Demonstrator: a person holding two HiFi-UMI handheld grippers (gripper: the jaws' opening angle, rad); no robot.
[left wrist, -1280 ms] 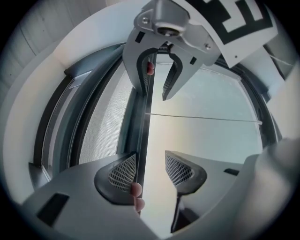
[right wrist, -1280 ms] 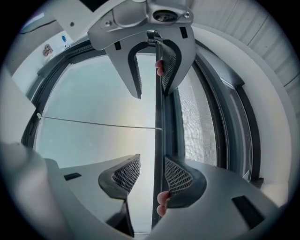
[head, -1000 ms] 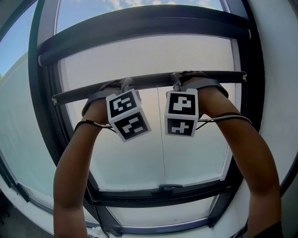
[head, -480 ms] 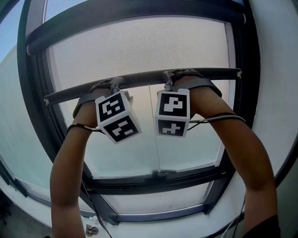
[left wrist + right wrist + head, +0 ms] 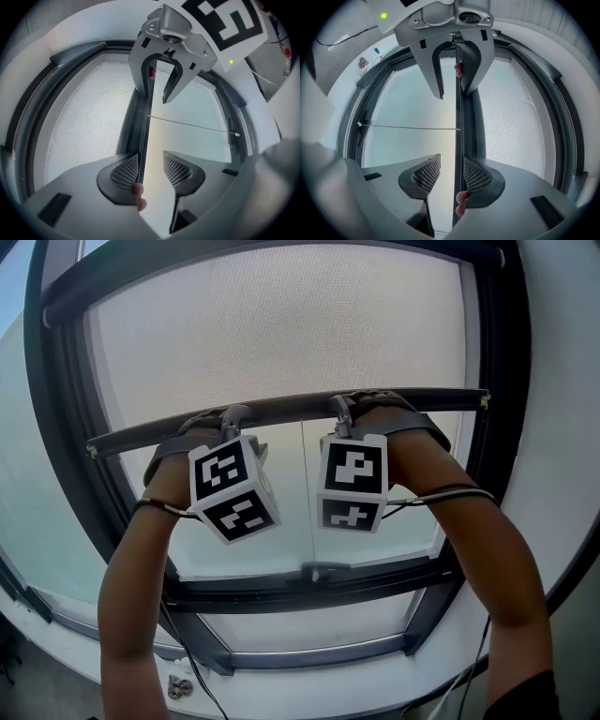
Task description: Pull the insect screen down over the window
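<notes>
The insect screen (image 5: 281, 334) covers the upper part of the window, its mesh pale grey. Its dark bottom bar (image 5: 281, 409) runs across the middle of the head view. My left gripper (image 5: 234, 415) and right gripper (image 5: 339, 407) both reach up to that bar, side by side. In the left gripper view the bar (image 5: 144, 140) runs between the jaws of my left gripper (image 5: 151, 169), against one pad, with a gap to the other; the jaws are closing. In the right gripper view the bar (image 5: 457, 131) lies against one pad of my right gripper (image 5: 452, 174), which is open.
A thin pull cord (image 5: 197, 125) hangs from the bar's middle across the glass. The dark lower window rail (image 5: 234, 596) with its handle (image 5: 319, 570) lies below. The side frame (image 5: 66, 474) curves round at the left. A small object (image 5: 178, 688) lies on the sill.
The bottom bar has come down with both grippers on it. More mesh shows above it, and the gap to the lower rail has shrunk.
</notes>
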